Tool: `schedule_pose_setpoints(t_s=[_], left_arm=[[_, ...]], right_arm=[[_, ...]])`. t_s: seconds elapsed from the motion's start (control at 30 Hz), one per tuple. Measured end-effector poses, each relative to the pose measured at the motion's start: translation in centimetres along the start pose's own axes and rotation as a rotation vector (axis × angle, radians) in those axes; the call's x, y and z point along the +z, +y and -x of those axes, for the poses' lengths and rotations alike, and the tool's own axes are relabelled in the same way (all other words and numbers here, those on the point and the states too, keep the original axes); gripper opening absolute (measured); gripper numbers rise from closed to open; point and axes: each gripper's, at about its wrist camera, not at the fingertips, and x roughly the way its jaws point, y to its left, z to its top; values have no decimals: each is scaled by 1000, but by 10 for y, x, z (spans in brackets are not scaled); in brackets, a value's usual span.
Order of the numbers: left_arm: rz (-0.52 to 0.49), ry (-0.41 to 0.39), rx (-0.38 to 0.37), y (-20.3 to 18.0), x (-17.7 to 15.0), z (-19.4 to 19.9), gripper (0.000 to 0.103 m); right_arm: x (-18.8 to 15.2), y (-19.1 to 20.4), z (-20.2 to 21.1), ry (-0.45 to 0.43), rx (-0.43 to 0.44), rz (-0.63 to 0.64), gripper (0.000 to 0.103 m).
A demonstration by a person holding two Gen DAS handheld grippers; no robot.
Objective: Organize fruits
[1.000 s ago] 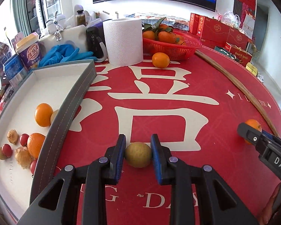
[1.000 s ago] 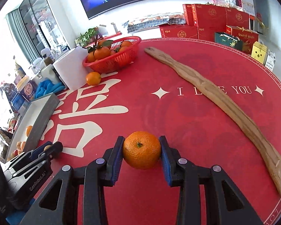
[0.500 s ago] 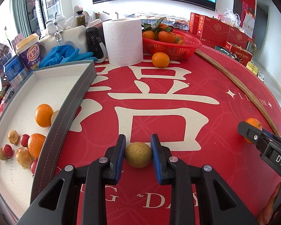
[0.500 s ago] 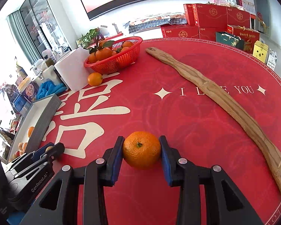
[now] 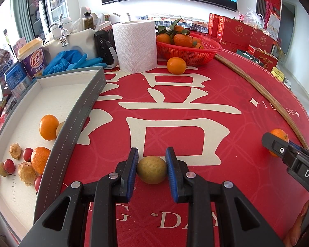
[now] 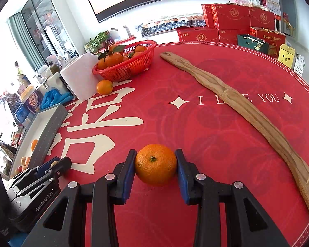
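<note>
My left gripper (image 5: 151, 165) is shut on a small yellow-green round fruit (image 5: 151, 169), low over the red tablecloth. My right gripper (image 6: 155, 164) is shut on an orange mandarin (image 6: 155, 164); this gripper also shows at the right edge of the left wrist view (image 5: 290, 160). A grey-walled white tray (image 5: 80, 111) on the left holds mandarins (image 5: 49, 127), small red fruits (image 5: 28, 151) and brown husked fruits (image 5: 15, 151). A loose mandarin (image 5: 176, 65) lies in front of the red basket (image 5: 195, 55) of mandarins.
A paper towel roll (image 5: 135, 46), blue gloves (image 5: 72, 60), a purple cup (image 5: 32, 58) and boxes crowd the far left. A long wooden stick (image 6: 247, 113) lies across the right side. Red gift boxes (image 6: 232, 18) stand behind the table.
Both grippers stay shut on their fruits and have barely moved; the picture on the screen has changed.
</note>
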Motion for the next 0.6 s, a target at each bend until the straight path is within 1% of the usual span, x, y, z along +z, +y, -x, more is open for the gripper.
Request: schedule_pose_setpoints(t_s=[0.6], left_arm=[[-5,0,8,0,0,0,30]], right_arm=[[0,0,0,1,-4,4,39]])
